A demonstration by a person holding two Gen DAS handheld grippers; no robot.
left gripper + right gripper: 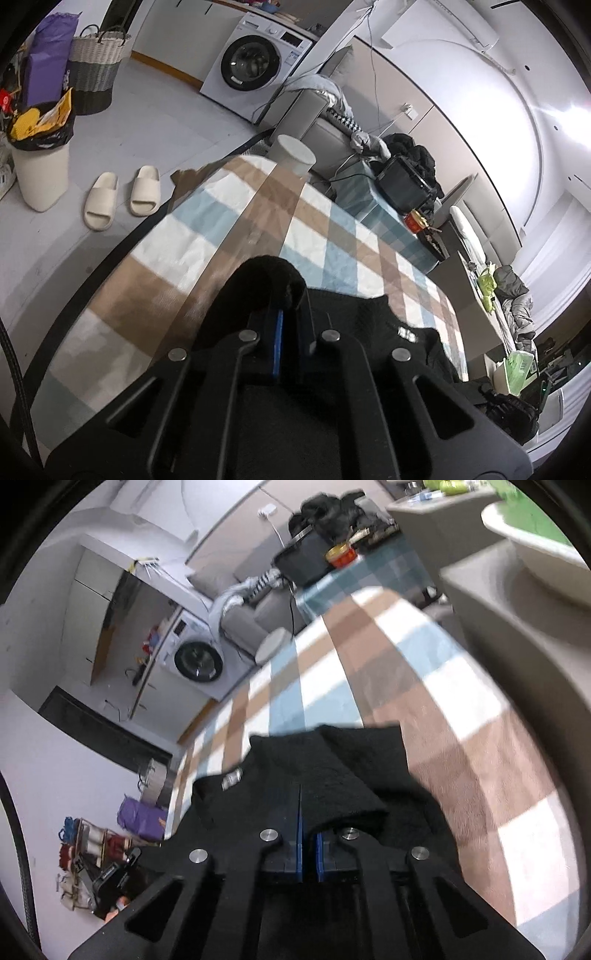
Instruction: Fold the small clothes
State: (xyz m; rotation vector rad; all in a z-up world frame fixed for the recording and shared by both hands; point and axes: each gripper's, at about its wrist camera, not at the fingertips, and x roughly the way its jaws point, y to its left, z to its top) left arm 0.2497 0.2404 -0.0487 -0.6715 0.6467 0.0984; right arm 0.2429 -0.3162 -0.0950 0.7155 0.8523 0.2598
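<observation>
A small black knit garment (388, 325) lies on a checked brown, blue and white cloth (207, 229). It has a small white label near its neck (406, 335). My left gripper (290, 306) is shut on a bunched edge of the garment, which wraps over the fingertips. In the right wrist view the same garment (343, 760) lies ahead on the checked cloth (461, 716), label (232, 777) at the left. My right gripper (308, 805) is shut on a fold of the garment, which drapes over the blue pads (300, 845).
A white cylinder (293, 153) stands at the far edge of the cloth. On the floor to the left are slippers (122, 195) and a bin (40, 155). A washing machine (251, 66) stands behind. A black box and a red tin (415, 221) sit on a side table.
</observation>
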